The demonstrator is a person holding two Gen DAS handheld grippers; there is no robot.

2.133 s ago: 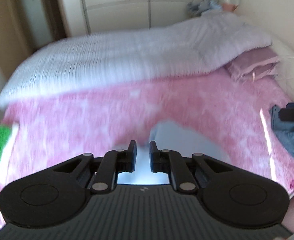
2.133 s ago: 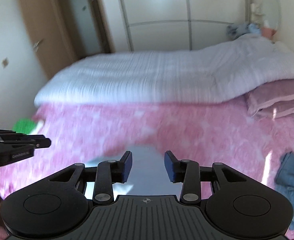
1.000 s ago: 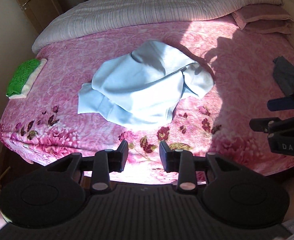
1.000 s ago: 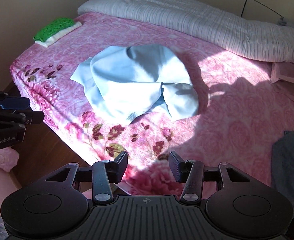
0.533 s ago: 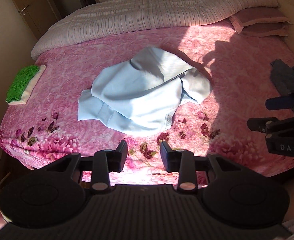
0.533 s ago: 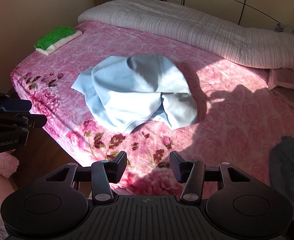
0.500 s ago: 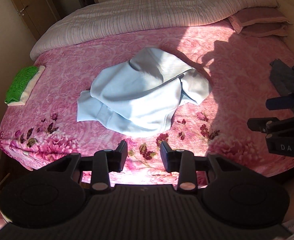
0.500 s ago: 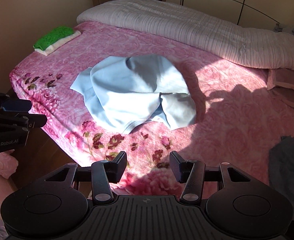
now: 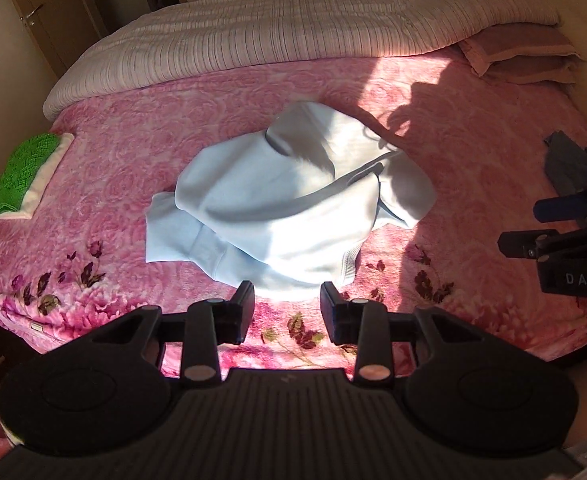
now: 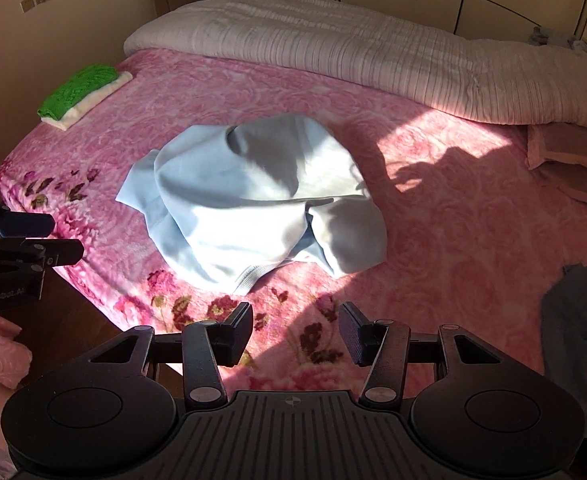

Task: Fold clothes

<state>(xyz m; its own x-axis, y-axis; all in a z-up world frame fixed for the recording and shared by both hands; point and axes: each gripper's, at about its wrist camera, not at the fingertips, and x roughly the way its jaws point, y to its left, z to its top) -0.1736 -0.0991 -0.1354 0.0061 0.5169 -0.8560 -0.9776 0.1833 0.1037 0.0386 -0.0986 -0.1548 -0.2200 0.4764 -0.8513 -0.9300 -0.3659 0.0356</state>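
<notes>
A light blue sweatshirt (image 9: pixel 293 208) lies crumpled in the middle of the pink flowered bedspread (image 9: pixel 473 168); it also shows in the right wrist view (image 10: pixel 253 208). My left gripper (image 9: pixel 287 312) is open and empty, just short of the garment's near hem. My right gripper (image 10: pixel 296 334) is open and empty over the bed's near edge, a little short of the garment. The right gripper shows at the right edge of the left wrist view (image 9: pixel 565 236), and the left gripper shows at the left edge of the right wrist view (image 10: pixel 25 240).
A folded green and white stack (image 9: pixel 25 176) sits at the bed's left corner (image 10: pixel 81 94). A dark grey garment (image 10: pixel 573 344) lies at the right edge (image 9: pixel 569 164). A striped duvet (image 9: pixel 293 28) and pink pillows (image 9: pixel 521 52) lie at the back. Dark floor (image 10: pixel 69 328) lies below the near edge.
Both grippers have moved down and closer to the bed and the blue sweatshirt. Both stay open and empty. The sweatshirt has not moved.
</notes>
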